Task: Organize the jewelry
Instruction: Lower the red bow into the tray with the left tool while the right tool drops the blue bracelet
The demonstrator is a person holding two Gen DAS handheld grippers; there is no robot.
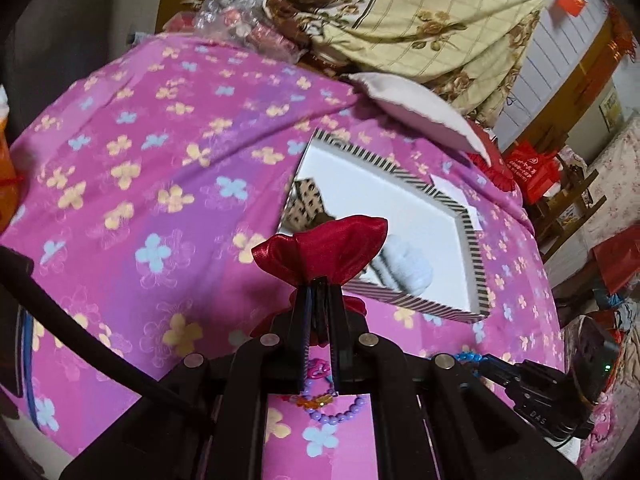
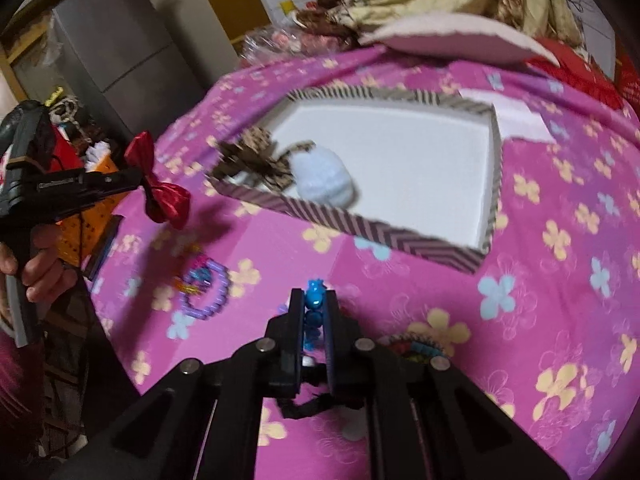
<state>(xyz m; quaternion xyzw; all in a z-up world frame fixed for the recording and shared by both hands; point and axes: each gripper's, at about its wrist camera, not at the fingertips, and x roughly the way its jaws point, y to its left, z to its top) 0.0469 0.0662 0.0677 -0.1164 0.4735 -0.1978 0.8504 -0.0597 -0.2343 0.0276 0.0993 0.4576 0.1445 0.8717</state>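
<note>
Red satin bow [image 1: 320, 250] clamped in the left tool [image 1: 319, 280], lifted over the pink flowered bedspread [image 1: 140, 152]
The right tool [image 2: 314, 300] pinches a blue bead bracelet [image 2: 314, 308] low over the cloth; a purple bead bracelet [image 2: 206, 292] lies nearby, before the striped white-lined box [image 2: 400, 160] holding a white pompom [image 2: 324, 184]

grippers 2: left gripper [image 2: 138, 178], right gripper [image 2: 314, 300] | red satin bow [image 1: 320, 250] 1 | blue bead bracelet [image 2: 313, 312] 1 | purple bead bracelet [image 2: 206, 290] 1 | striped box [image 2: 360, 224] 1 | white knit piece [image 2: 324, 184] 1 | leopard-print bow [image 2: 256, 160] 1
</note>
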